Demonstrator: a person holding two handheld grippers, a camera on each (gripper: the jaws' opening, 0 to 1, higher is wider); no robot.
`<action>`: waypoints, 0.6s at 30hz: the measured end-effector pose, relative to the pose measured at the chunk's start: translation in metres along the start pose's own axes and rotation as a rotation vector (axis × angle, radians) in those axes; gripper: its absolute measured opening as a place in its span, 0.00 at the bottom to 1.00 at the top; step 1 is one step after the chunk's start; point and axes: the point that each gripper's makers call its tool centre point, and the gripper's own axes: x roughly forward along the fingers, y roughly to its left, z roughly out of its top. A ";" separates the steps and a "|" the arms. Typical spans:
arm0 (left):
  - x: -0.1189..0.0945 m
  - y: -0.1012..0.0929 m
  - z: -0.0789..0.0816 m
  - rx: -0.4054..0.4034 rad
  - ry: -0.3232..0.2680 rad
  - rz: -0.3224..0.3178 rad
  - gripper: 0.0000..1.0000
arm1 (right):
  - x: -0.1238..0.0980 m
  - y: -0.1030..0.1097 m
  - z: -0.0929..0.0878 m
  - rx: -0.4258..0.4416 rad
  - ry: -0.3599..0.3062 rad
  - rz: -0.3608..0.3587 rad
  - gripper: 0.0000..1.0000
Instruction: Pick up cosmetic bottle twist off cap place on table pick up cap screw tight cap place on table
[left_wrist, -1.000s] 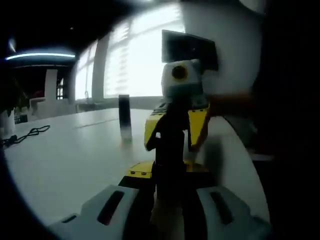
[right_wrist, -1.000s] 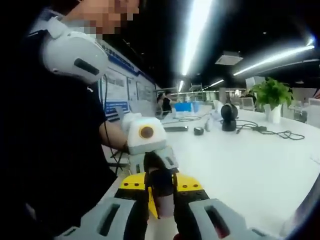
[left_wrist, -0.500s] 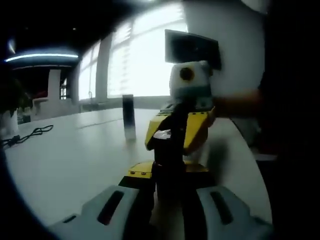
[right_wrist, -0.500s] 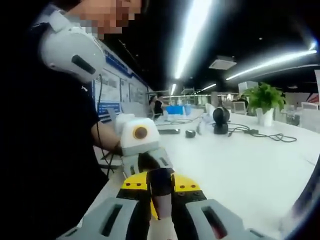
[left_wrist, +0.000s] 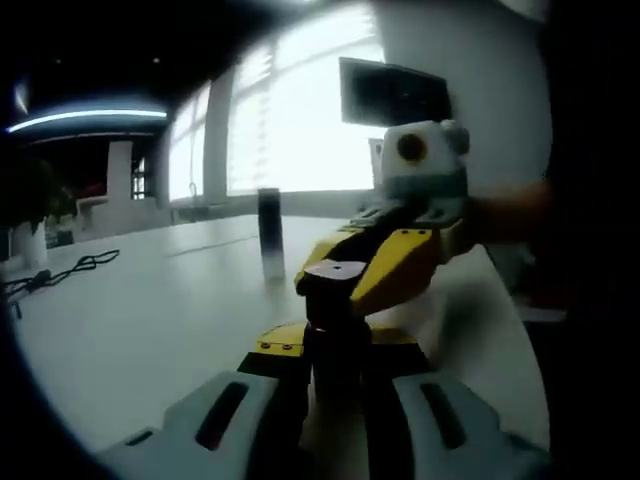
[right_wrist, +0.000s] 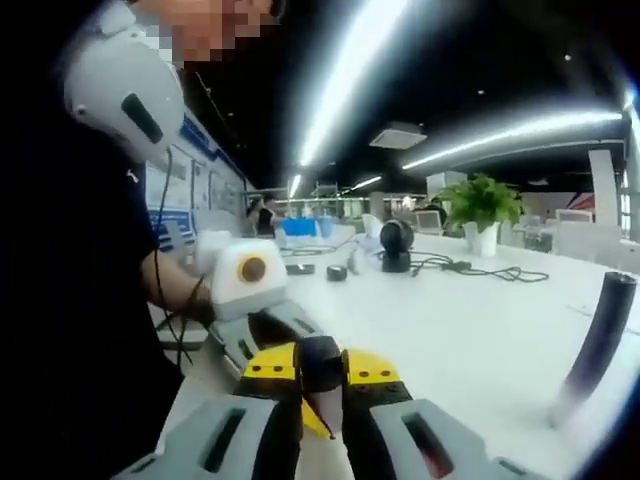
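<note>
Bottle (left_wrist: 335, 345) sat clamped in left gripper (left_wrist: 335, 400), right gripper (right_wrist: 322, 400) clenched on its cap (left_wrist: 335, 275); judged best to twist on-axis, body held rigid.

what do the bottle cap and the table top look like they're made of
The cap looks like dark plastic with a smooth, slightly glossy flat top that catches window light; it could be coated metal. The table looks like white laminate or painted board, matte to satin, showing only soft reflections.

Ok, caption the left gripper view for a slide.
Left tongs grip the dark cosmetic bottle upright while the right tongs pinch its cap.
</note>
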 end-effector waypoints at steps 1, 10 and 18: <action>0.000 0.001 0.000 -0.001 0.001 0.008 0.09 | 0.000 0.000 0.000 0.002 -0.003 -0.016 0.08; 0.000 0.001 0.000 0.010 0.000 0.021 0.09 | -0.002 -0.002 0.000 0.008 -0.011 -0.128 0.08; 0.000 0.002 0.000 0.012 0.003 0.033 0.09 | -0.005 -0.006 -0.002 0.025 -0.027 -0.263 0.08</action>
